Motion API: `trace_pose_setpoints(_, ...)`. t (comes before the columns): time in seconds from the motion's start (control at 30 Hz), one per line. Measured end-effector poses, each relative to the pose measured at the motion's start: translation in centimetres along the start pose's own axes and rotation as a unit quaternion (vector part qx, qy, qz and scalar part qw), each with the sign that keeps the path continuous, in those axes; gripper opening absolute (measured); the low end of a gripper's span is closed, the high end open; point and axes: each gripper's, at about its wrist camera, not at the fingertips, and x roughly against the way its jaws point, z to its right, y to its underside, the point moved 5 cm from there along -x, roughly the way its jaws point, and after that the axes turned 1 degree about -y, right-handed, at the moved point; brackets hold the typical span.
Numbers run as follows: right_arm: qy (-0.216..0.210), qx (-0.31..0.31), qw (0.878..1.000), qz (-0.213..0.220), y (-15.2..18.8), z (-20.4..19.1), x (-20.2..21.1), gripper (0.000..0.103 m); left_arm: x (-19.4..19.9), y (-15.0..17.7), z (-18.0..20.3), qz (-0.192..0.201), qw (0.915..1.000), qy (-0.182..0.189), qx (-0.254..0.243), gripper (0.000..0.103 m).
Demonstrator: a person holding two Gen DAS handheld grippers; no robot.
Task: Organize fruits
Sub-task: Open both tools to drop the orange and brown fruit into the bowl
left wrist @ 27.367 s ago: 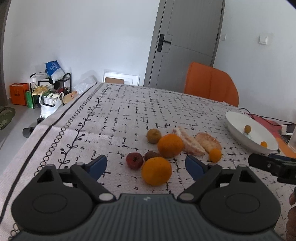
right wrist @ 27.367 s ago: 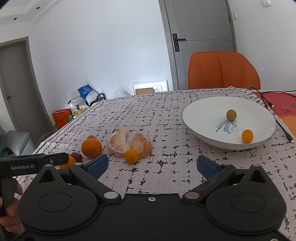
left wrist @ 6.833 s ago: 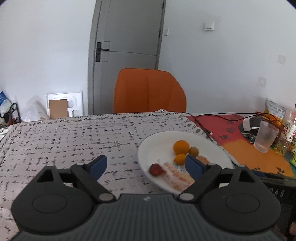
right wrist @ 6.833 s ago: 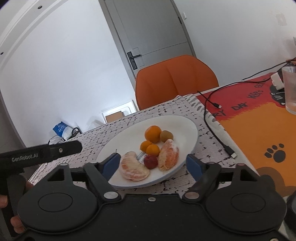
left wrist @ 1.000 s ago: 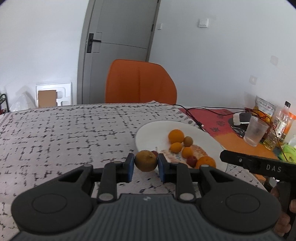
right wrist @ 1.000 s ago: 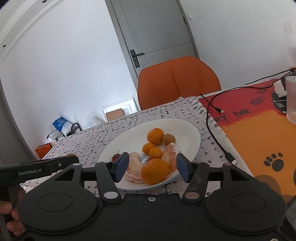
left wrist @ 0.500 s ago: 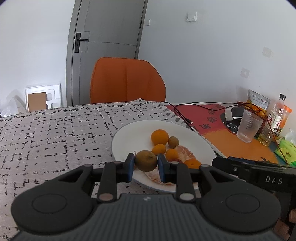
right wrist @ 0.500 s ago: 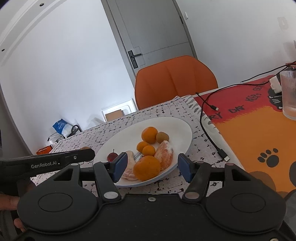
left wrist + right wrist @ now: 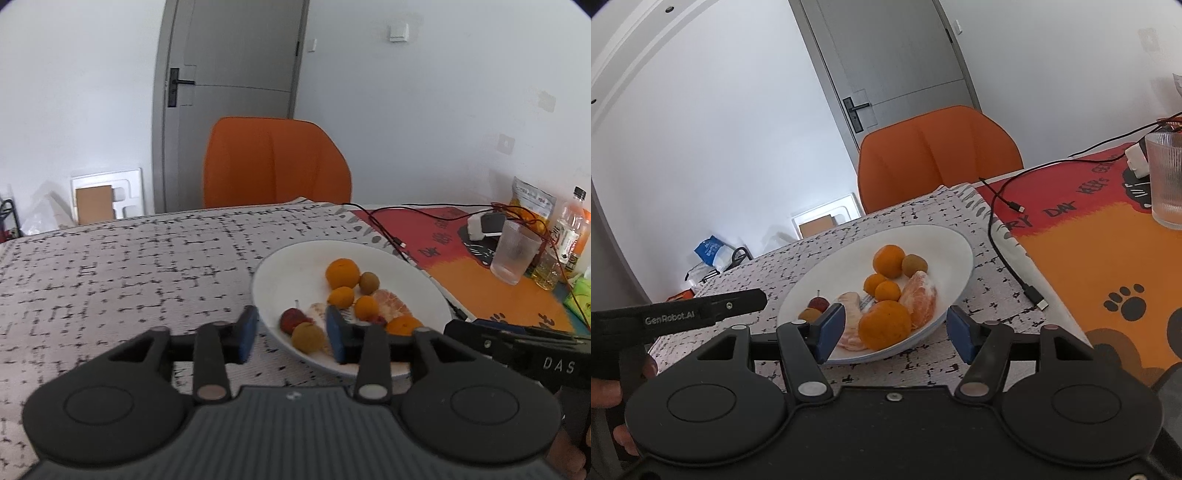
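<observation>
A white plate [image 9: 424, 280] on the patterned tablecloth holds several fruits: small oranges, a red fruit [image 9: 291, 319] and peeled citrus halves [image 9: 391, 306]. My left gripper [image 9: 291, 338] hangs over the plate's near rim with its jaws opening. A brown round fruit [image 9: 308, 336] lies on the plate between the pads, free of the left pad. In the right wrist view my right gripper [image 9: 895, 334] is open over the same plate [image 9: 953, 251]. A large orange [image 9: 884, 325] rests on the plate between its pads, touching neither. The brown fruit [image 9: 809, 314] shows by the far rim there.
An orange chair [image 9: 273, 162] stands behind the table. Right of the plate are black cables [image 9: 1001, 243] and a red-and-orange mat [image 9: 1108, 258] with a ribbed glass [image 9: 1165, 181], bottles [image 9: 569, 236] and a snack bag. Patterned cloth stretches away to the plate's left.
My left gripper's jaws have parted and the brown fruit they held now lies on the plate. The right gripper stays where it was, with the large orange still between its pads.
</observation>
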Motion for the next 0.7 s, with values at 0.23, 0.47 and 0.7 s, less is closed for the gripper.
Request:
trace_pose_setpoints(0.23, -0.002, 0.013, 1.000, 0.000, 0.0, -1.4, 0.4, 0.065, 2.0, 0.6, -1.4, 0.004, 0.9999, -0.009, 0.009, 0.061)
trace_pose_setpoints(0.47, -0.006, 0.021, 1.000, -0.004, 0.3, -3.0, 0.7, 0.074, 4.3, 1.0, -3.6, 0.009, 0.9992, -0.032, 0.024, 0.070)
trace_pose_setpoints(0.7, -0.014, 0.034, 0.999, 0.000, 0.3, -5.0, 1.5, 0.088, 6.9, 1.3, -5.2, 0.016, 0.9978, -0.050, 0.040, 0.086)
